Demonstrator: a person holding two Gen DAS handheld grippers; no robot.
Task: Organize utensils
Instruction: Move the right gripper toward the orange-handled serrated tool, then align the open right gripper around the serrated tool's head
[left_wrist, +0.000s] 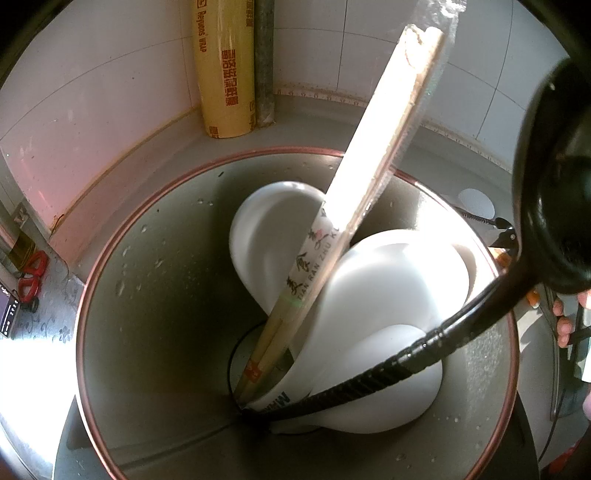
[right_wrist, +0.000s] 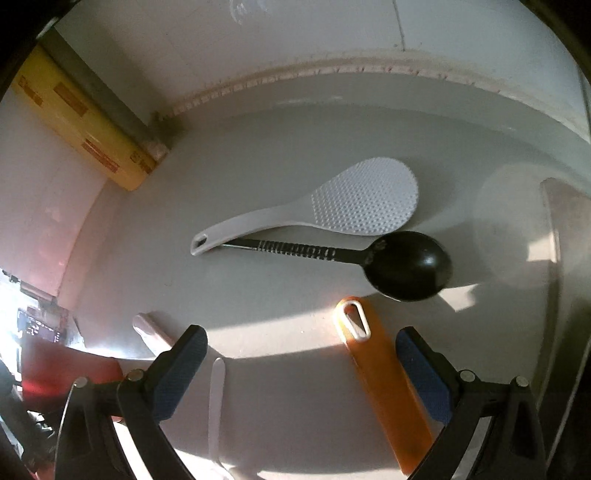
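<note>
Left wrist: holder (left_wrist: 110, 295) with chopsticks (left_wrist: 354, 206), its tool unseen; right tool (right_wrist: 301, 365) released above paddle (right_wrist: 332, 206).

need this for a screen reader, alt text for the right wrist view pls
The open right tool hovers over a grey counter where a white rice paddle and black ladle lie side by side, touching. An orange handle lies nearer, by the right finger.
</note>
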